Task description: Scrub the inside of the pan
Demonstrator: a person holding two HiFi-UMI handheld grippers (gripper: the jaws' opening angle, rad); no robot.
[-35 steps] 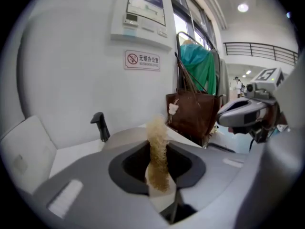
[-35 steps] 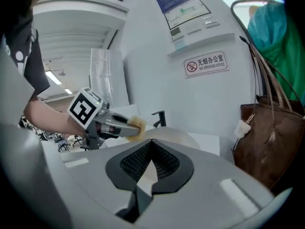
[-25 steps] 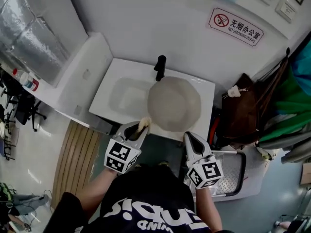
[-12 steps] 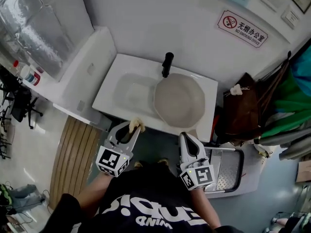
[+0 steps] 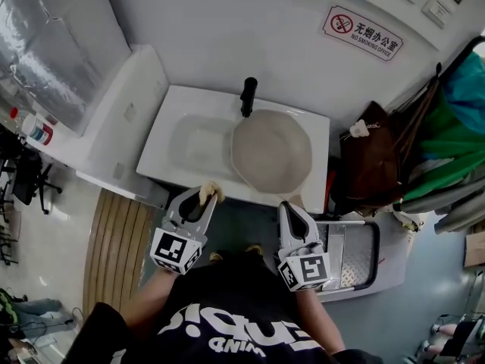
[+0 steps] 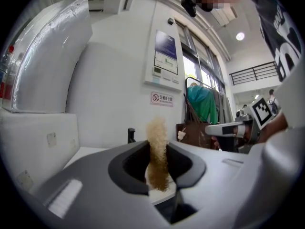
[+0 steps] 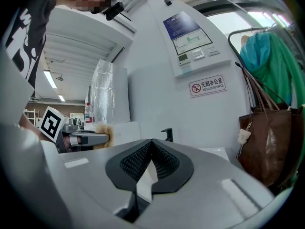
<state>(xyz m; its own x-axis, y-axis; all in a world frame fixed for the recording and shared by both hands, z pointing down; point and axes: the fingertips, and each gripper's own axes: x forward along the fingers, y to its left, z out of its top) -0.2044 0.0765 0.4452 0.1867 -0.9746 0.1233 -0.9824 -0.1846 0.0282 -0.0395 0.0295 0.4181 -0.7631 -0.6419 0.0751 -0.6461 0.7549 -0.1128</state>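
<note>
A wide, pale grey pan (image 5: 271, 152) rests in the right half of the white sink (image 5: 178, 146), below a black faucet (image 5: 247, 97). Just in front of the sink's near edge, my left gripper (image 5: 204, 197) is shut on a tan scrub sponge (image 5: 209, 192), which sticks up between the jaws in the left gripper view (image 6: 157, 151). The sponge is clear of the pan. My right gripper (image 5: 288, 206) hangs below the pan's near rim, shut with nothing in it; its ribbed pads (image 7: 143, 162) meet. Each gripper view shows the other gripper off to the side.
A brown bag (image 5: 371, 165) and green cloth (image 5: 455, 120) hang to the right of the sink. A metal step stool (image 5: 352, 260) stands on the floor at the right, a slatted wooden mat (image 5: 114, 249) at the left. A white counter (image 5: 114, 120) adjoins the sink.
Both grippers have drawn back from the sink toward the person. The sponge, which was at the pan's near left rim, is now off the sink's front edge.
</note>
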